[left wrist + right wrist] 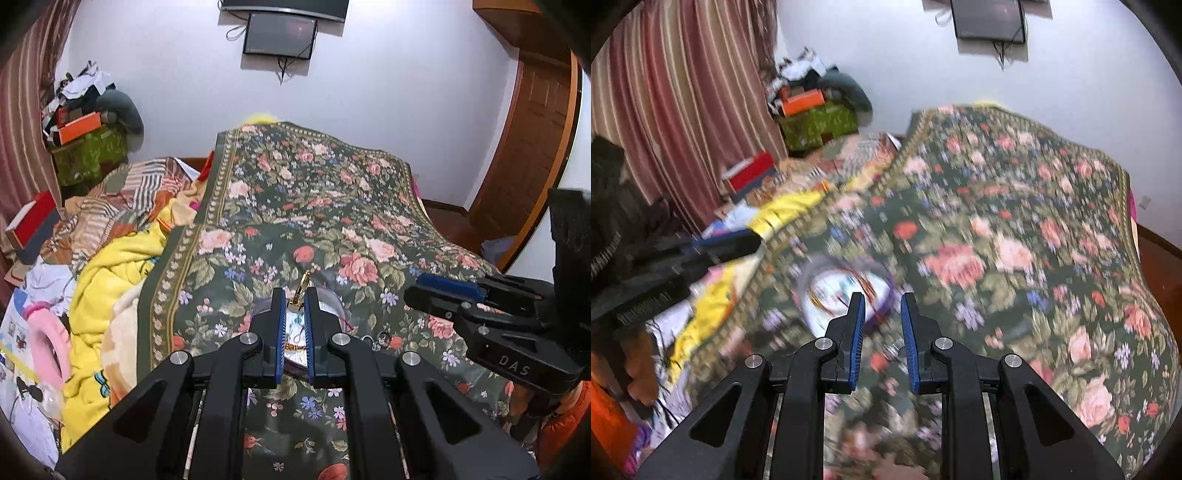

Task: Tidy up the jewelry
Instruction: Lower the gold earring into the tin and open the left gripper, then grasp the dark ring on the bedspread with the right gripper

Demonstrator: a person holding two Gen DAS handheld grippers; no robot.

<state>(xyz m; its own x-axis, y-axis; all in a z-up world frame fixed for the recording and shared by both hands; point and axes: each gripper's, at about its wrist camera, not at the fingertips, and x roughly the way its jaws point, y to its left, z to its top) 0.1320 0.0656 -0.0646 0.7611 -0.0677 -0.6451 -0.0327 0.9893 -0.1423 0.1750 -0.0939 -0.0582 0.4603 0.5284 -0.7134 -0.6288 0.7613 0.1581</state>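
My left gripper (295,292) is shut on a small gold clasp (303,282) that sticks up between its blue pads. It hangs just above a round shiny dish (332,300) holding chains and other jewelry. A couple of small rings (384,338) lie on the floral cloth right of the dish. My right gripper (413,295) comes in from the right, its tip clear of the dish. The right wrist view is blurred: my right gripper (882,297) shows a narrow gap with nothing between its pads, near the dish (812,275). The left gripper (738,243) is a dark smear at left.
A dark floral cloth (314,206) covers the bed. Yellow and striped blankets (110,266) pile up on the left, with a pink ring (48,339) and boxes (79,127) beyond. A wooden door (532,147) stands at right. A screen (279,35) hangs on the wall.
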